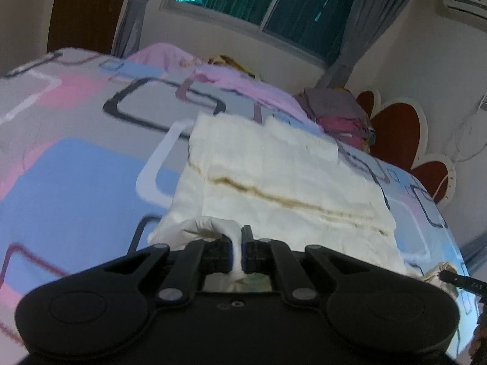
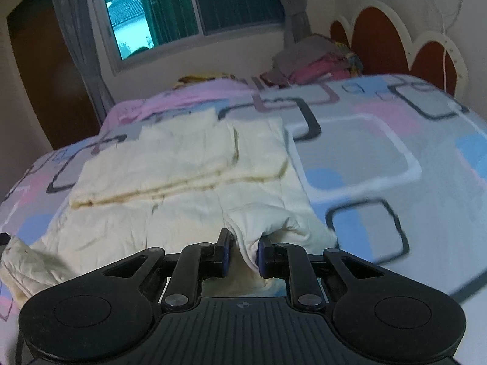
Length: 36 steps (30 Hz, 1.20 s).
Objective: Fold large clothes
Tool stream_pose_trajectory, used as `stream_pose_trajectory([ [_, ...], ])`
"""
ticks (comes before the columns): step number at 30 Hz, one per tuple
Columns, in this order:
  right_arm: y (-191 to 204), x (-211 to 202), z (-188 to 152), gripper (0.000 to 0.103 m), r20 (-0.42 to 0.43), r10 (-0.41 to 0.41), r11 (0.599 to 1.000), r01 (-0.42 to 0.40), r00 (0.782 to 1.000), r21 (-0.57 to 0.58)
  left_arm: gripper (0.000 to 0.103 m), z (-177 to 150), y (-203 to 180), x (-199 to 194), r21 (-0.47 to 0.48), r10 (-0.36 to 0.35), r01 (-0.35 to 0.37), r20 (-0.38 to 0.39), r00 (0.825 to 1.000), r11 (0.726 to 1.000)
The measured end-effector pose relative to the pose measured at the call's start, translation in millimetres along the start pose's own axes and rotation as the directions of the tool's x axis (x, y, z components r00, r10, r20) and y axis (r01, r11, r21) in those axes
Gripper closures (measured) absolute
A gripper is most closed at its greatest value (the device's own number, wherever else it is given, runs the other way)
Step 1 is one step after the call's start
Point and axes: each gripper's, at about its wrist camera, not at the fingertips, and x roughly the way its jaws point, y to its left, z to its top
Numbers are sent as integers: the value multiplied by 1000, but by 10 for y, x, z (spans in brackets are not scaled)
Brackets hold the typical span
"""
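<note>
A large cream garment (image 1: pixel 274 176) lies partly folded on the bed, with brownish lines along its fold edges. My left gripper (image 1: pixel 236 254) is shut on a bunched near edge of the garment. In the right wrist view the same garment (image 2: pixel 170 167) spreads ahead. My right gripper (image 2: pixel 243 254) is closed on a pinched fold at the garment's near right corner, with a small gap left between the jaws. The tip of the right gripper (image 1: pixel 462 279) shows at the far right of the left wrist view.
The bed has a patterned sheet (image 1: pixel 76 167) in blue, pink and grey. A pile of clothes (image 2: pixel 316 60) sits by the red headboard (image 2: pixel 380 39). A pink blanket (image 1: pixel 231 76) lies along the far side under the window (image 1: pixel 274 3).
</note>
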Motion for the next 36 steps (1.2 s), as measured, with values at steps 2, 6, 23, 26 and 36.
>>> stream_pose_trajectory([
  [2, 0, 110, 129, 86, 15, 1, 1000, 0, 1000, -9, 99, 110, -49, 105, -1, 2, -2, 15, 1000, 1000],
  [6, -1, 333, 398, 86, 48, 0, 999, 1, 999, -32, 98, 330, -131, 311, 1, 9, -9, 51, 999, 1000],
  [23, -185, 1644, 1608, 92, 171, -49, 998, 55, 984, -34, 98, 1326, -452, 1365, -15, 130, -130, 218, 967, 991],
  [26, -231, 1952, 1769, 93, 175, -68, 997, 74, 982, -30, 98, 1466, -485, 1611, -11, 169, -171, 232, 958, 985],
  [36, -299, 2878, 2129, 93, 141, -110, 994, 113, 984, -15, 98, 1757, -575, 2374, 2, 275, -284, 250, 928, 959],
])
